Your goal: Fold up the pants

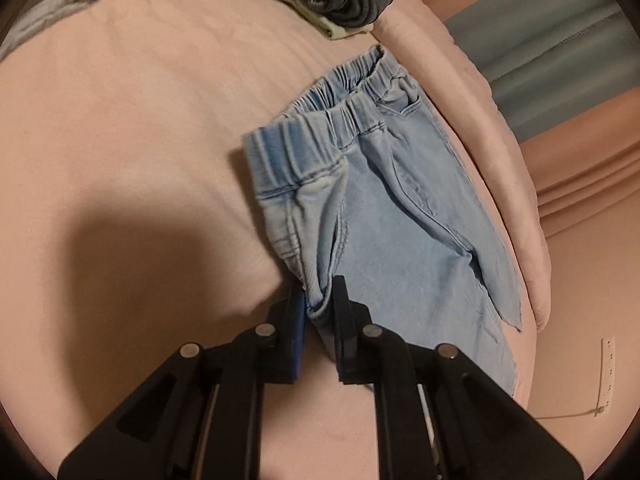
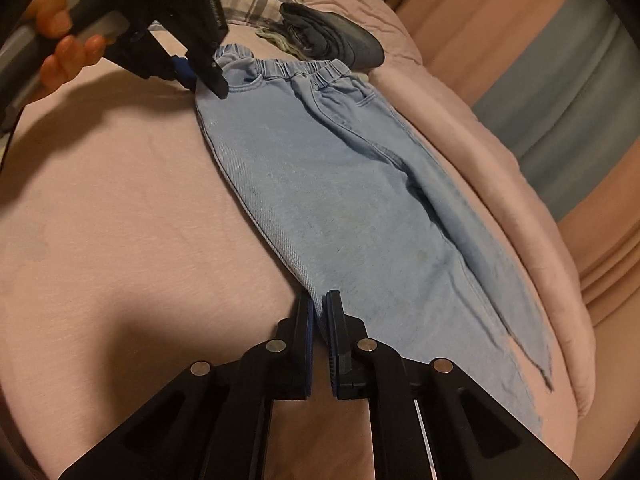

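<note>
Light-blue denim pants (image 2: 340,200) lay flat on pink bed (image 2: 120,220). Left claw (image 1: 320,300) gripped waistband corner at 11 o'clock; right claw (image 2: 320,308) clamped leg hem edge at 6 o'clock.

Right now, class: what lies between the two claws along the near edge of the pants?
Only the light-blue pants: their near side seam runs from left claw to right claw, shown in the right wrist view.

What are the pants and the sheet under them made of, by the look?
Pants: light blue washed denim, likely stretchy; diagonal twill weave, double stitched seams, gathered elastic waistband, matte.
Sheet: pink soft knit or brushed cotton, it seems; matte, fine heathered texture, shallow creases. Exact fibre cannot be told.
</note>
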